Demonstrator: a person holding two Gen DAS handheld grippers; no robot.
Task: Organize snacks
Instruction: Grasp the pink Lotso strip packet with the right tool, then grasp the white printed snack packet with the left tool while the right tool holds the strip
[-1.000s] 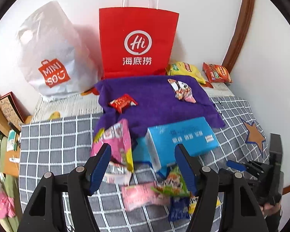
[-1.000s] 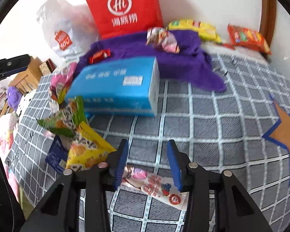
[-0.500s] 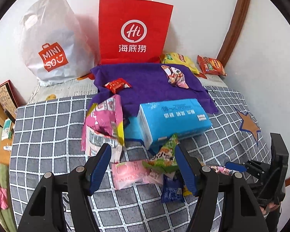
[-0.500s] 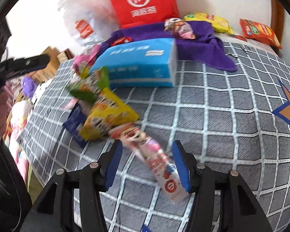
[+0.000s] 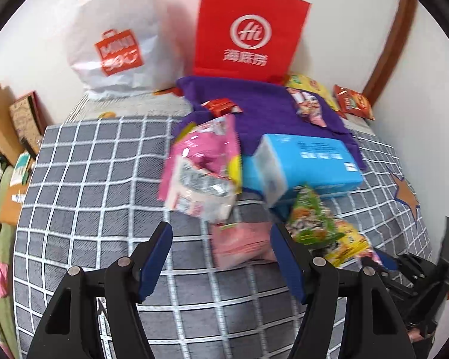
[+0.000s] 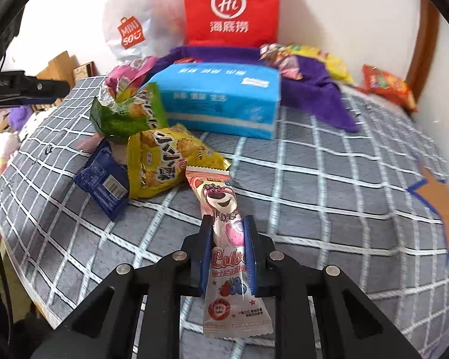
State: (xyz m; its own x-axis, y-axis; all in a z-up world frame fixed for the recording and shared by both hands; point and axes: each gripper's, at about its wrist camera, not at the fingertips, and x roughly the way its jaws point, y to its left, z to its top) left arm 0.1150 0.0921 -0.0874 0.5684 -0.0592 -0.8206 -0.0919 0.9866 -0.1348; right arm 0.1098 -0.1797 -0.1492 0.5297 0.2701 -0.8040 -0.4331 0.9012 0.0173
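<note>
Grey checked cover: it's under everything, white grid lines, an orange star with a blue edge at the right.
My left gripper: fingers wide apart, nothing pinched; a pale pink packet lies on the cover between the blue pads, and I can't tell that either pad touches it.
Pink bag: just beyond my left fingers, crumpled and leaning against the blue tissue pack.
Snack heap: going left to right in the right-hand view, here's a dark blue packet, a green packet on top, then a yellow cracker packet, all bunched together in front of the tissue pack.
My right gripper: jaws closing and clamped on the pink bear candy wrapper; both pads press its sides, the top end reaches to the yellow packet, the bottom end hangs out behind my fingers.
Purple cloth: behind the tissue pack, with a small red packet and a pink-patterned packet on it.
Back wall: white Miniso bag, then a red paper bag standing upright.
Far right: a yellow bag, and an orange-red bag beside the wooden trim.
</note>
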